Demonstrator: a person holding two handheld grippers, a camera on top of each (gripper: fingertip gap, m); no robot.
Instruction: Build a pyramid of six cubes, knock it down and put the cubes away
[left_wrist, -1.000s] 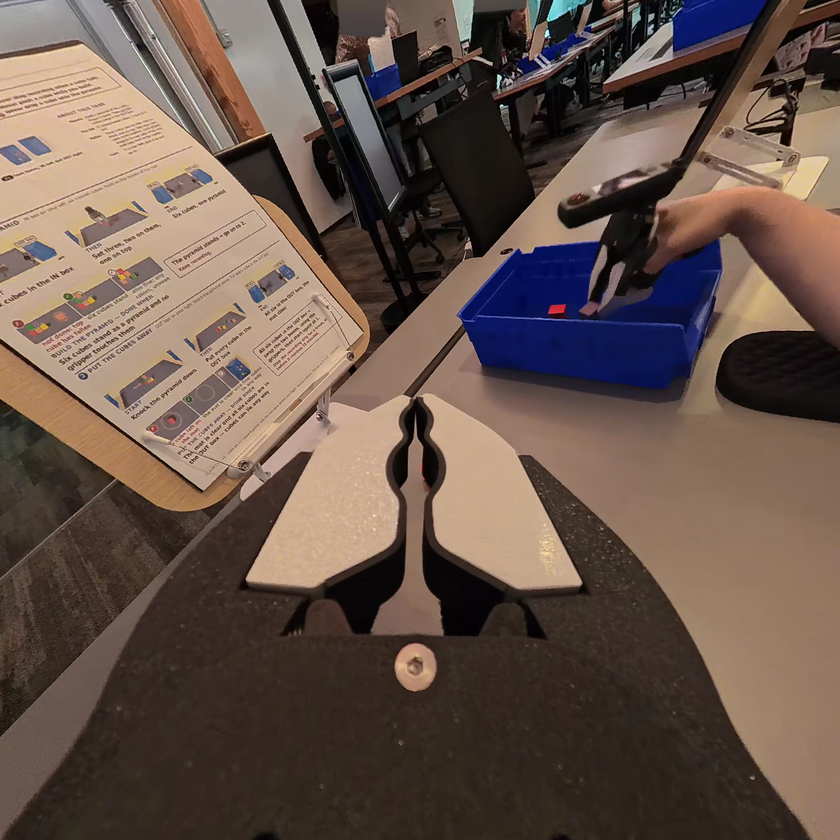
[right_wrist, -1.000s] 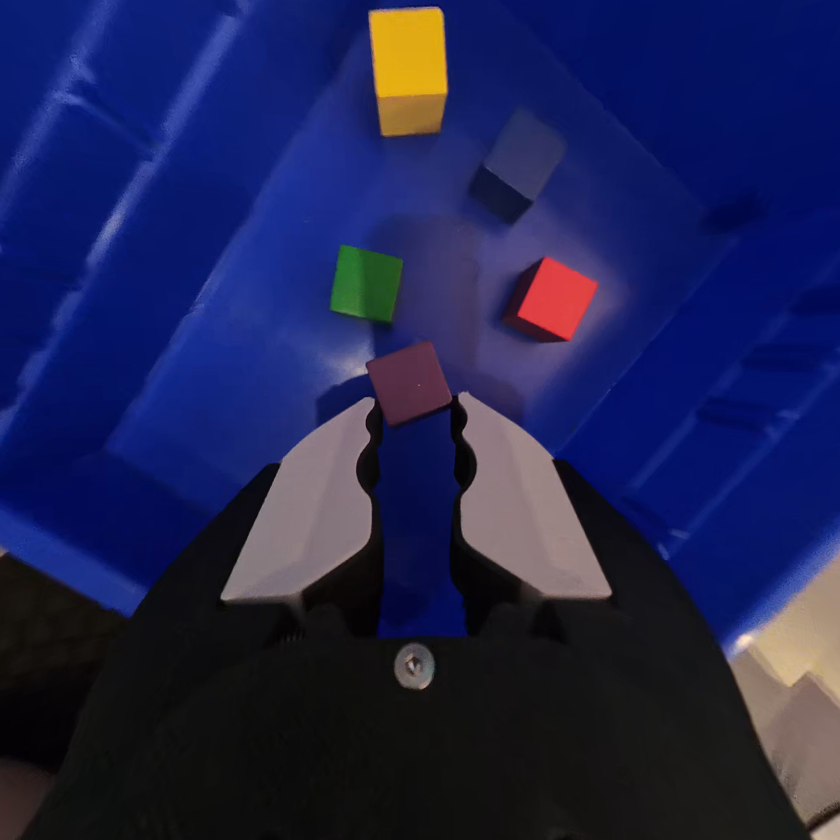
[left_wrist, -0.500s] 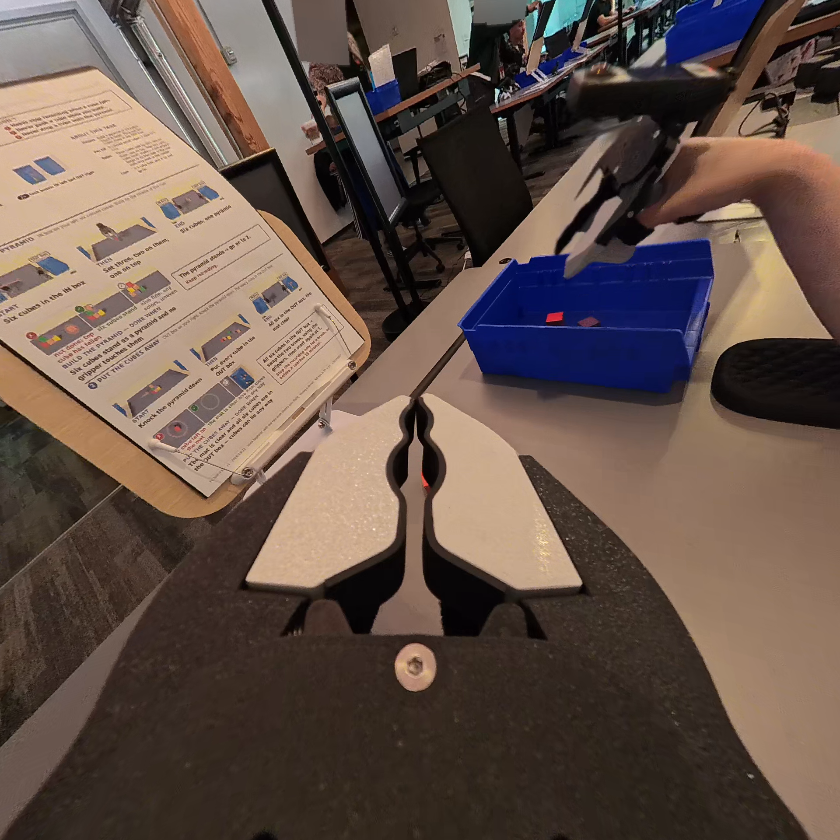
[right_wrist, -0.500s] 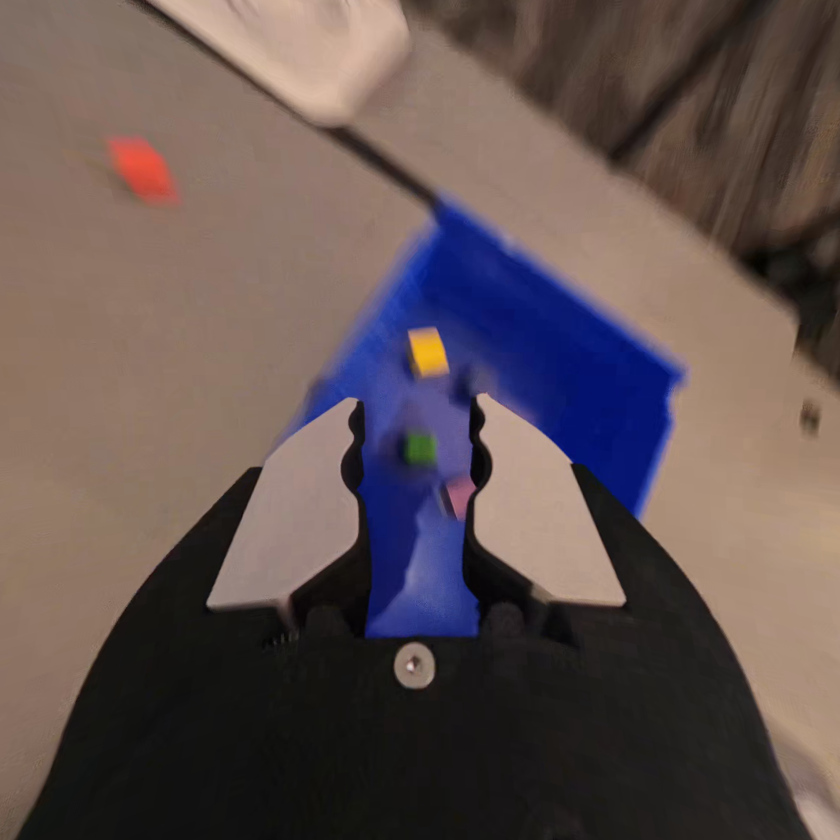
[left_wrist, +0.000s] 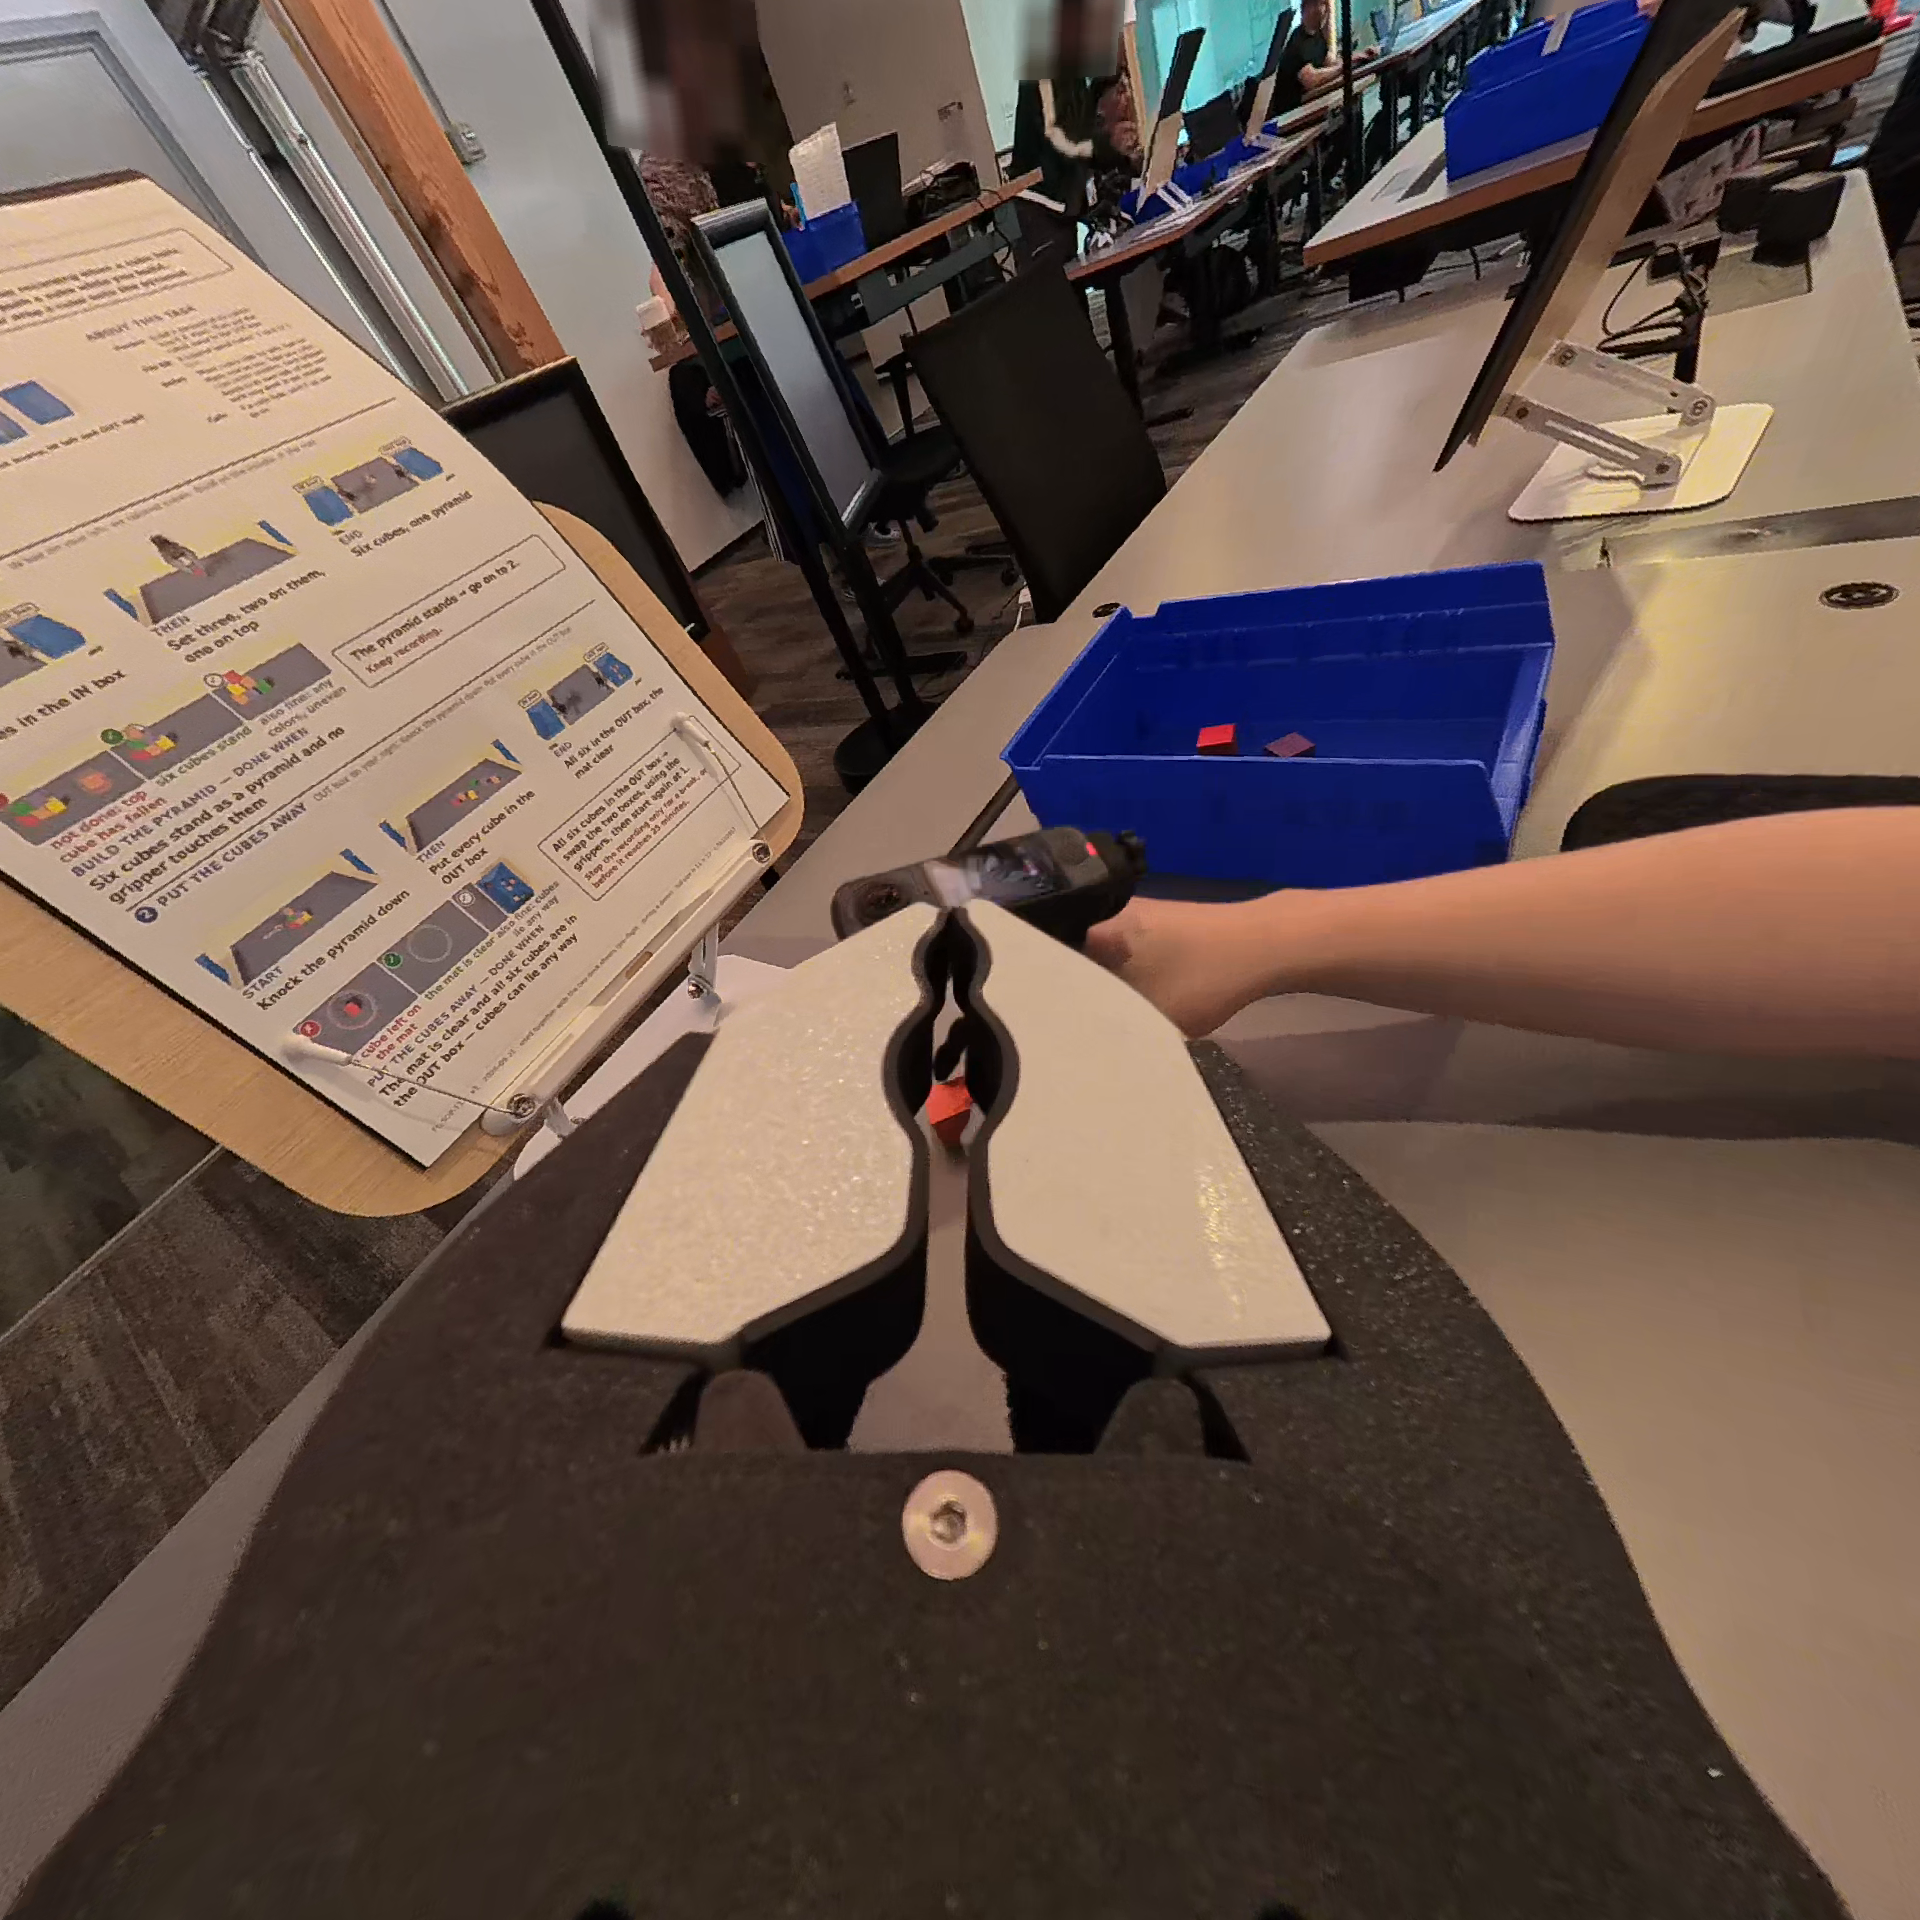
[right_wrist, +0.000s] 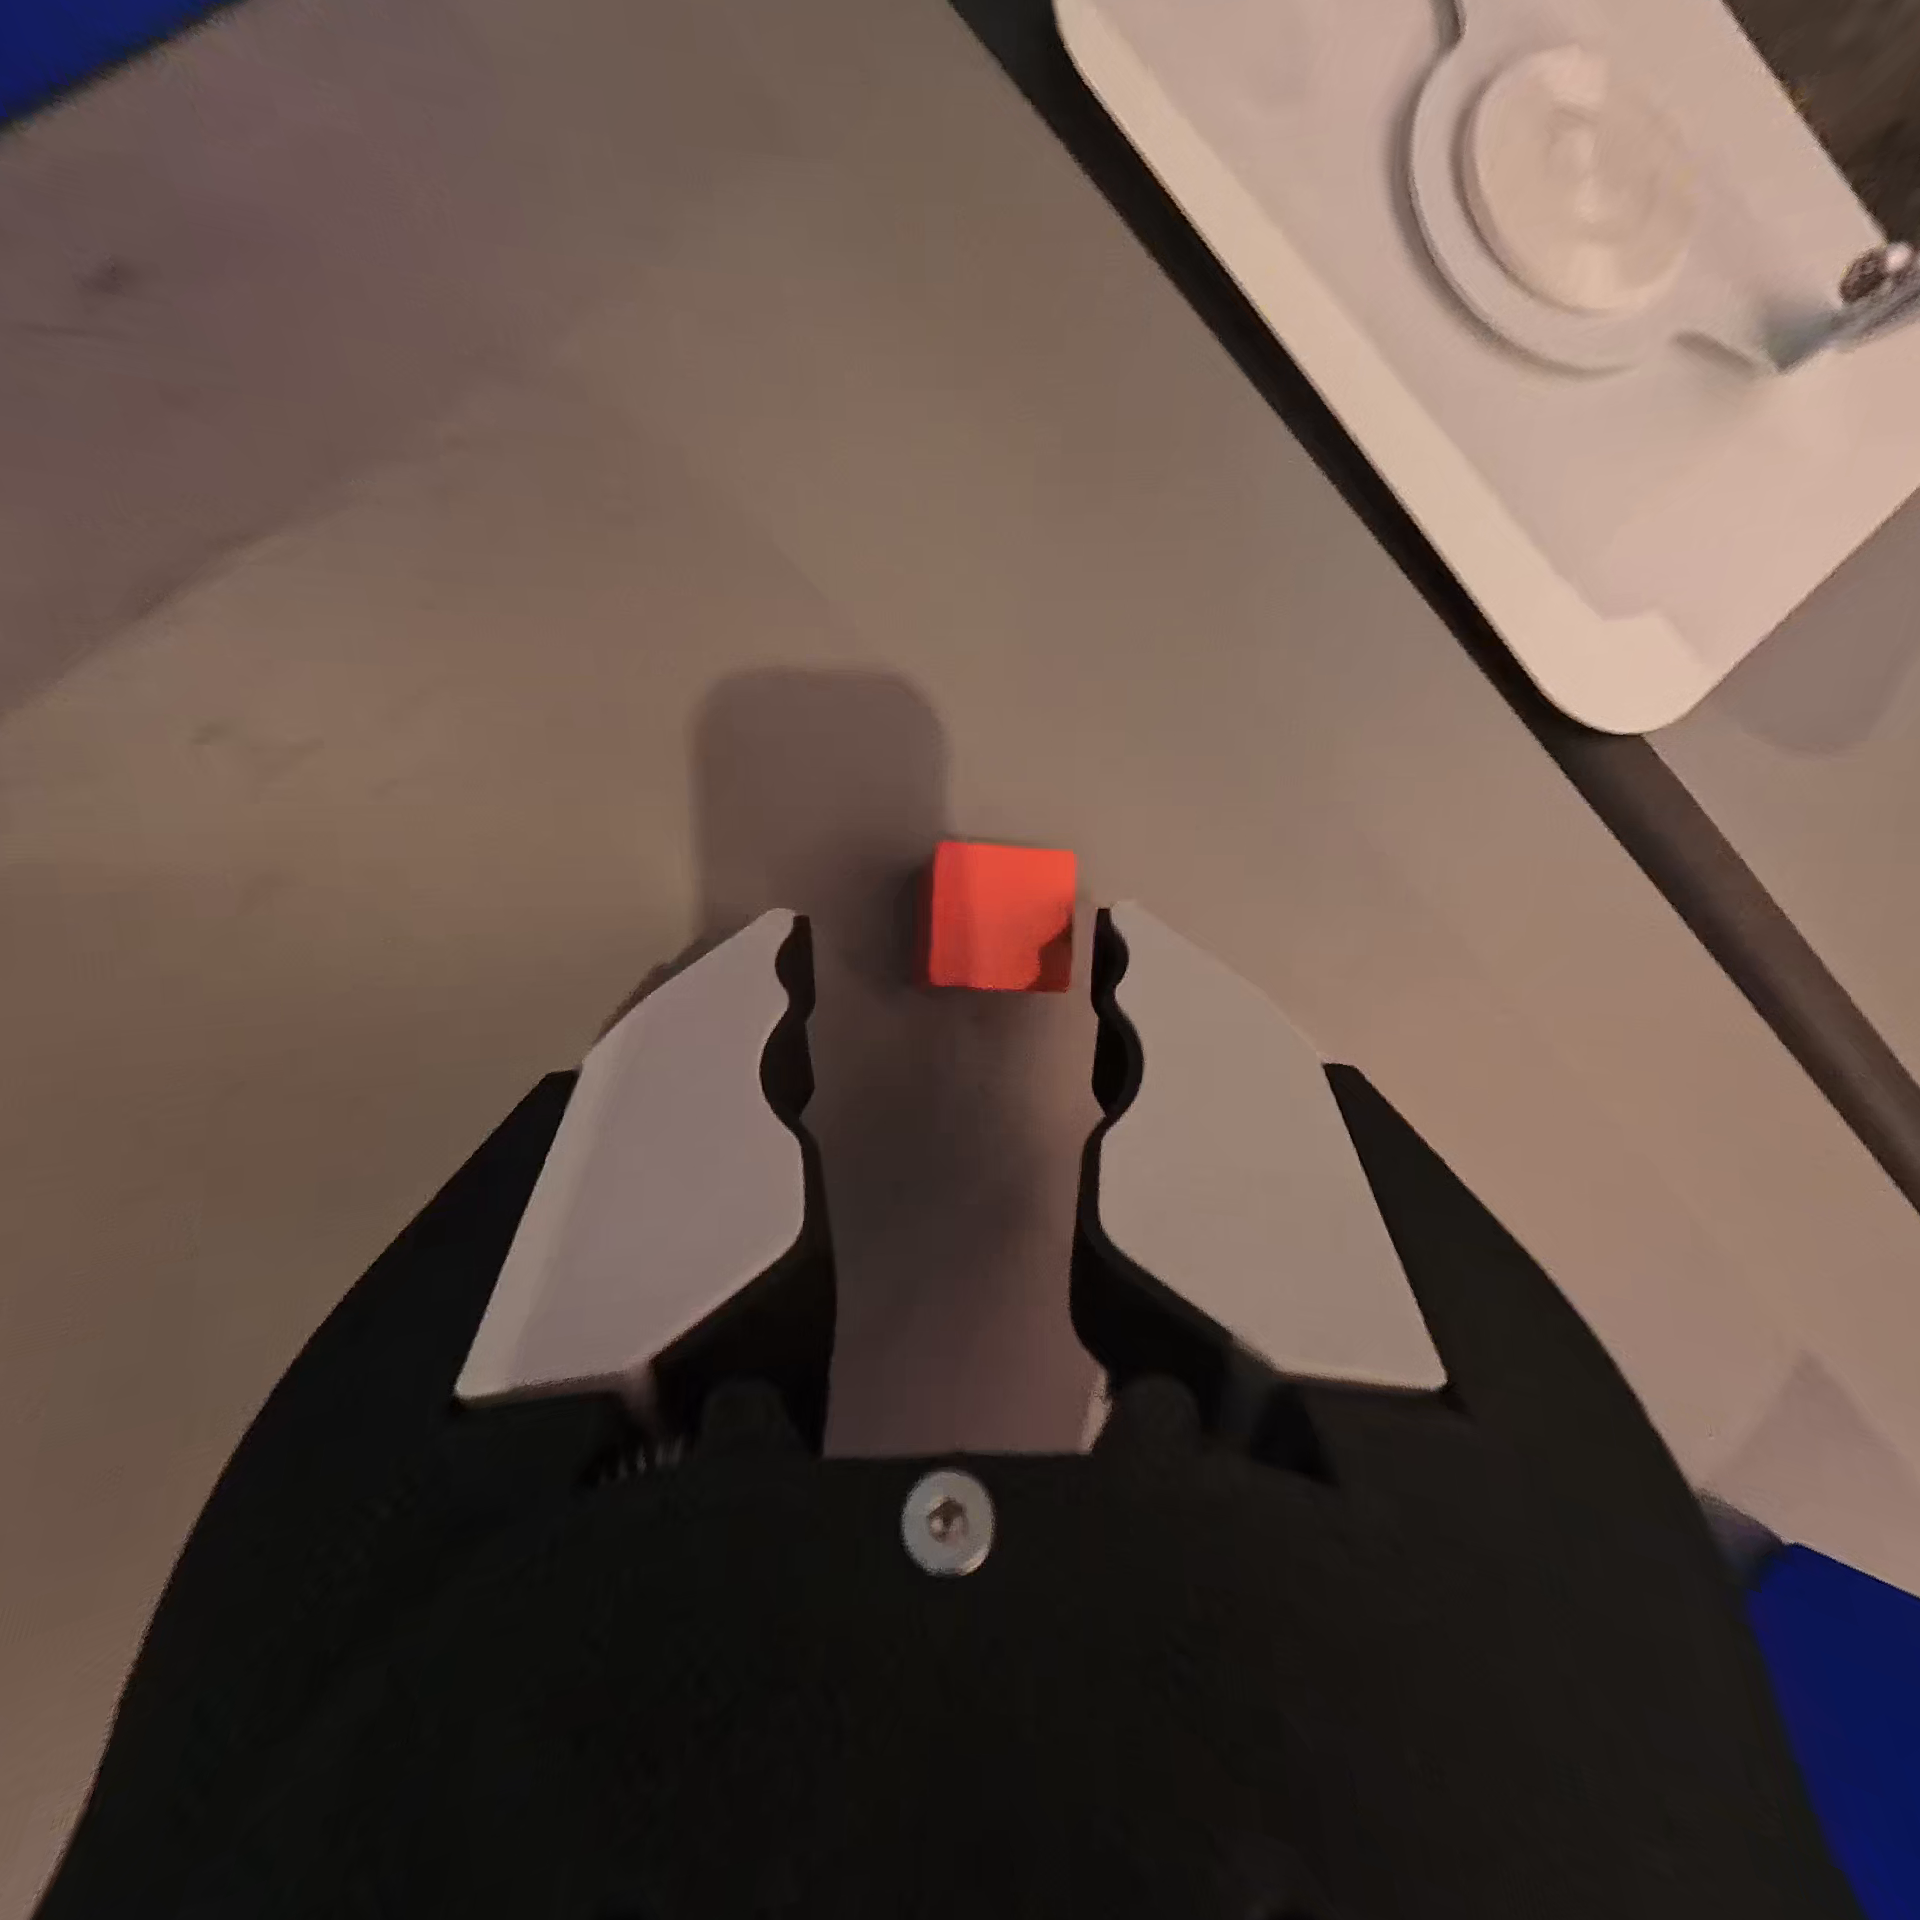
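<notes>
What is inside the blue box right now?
In the left wrist view, the blue box holds a red cube and a purple cube. Its near wall hides part of the floor, so more may be inside.

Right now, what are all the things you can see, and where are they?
Orange cube: one, on the grey table, just ahead of the open right jaws.
Blue bin: one, farther along the table.
Red cube: one, inside the bin.
Purple cube: one, beside the red one.
Instruction board: one, cream on wood, left.
White stand base: one, table edge.
Black mat: one, right.
Left gripper: shut, empty.
Right gripper: open.
</notes>
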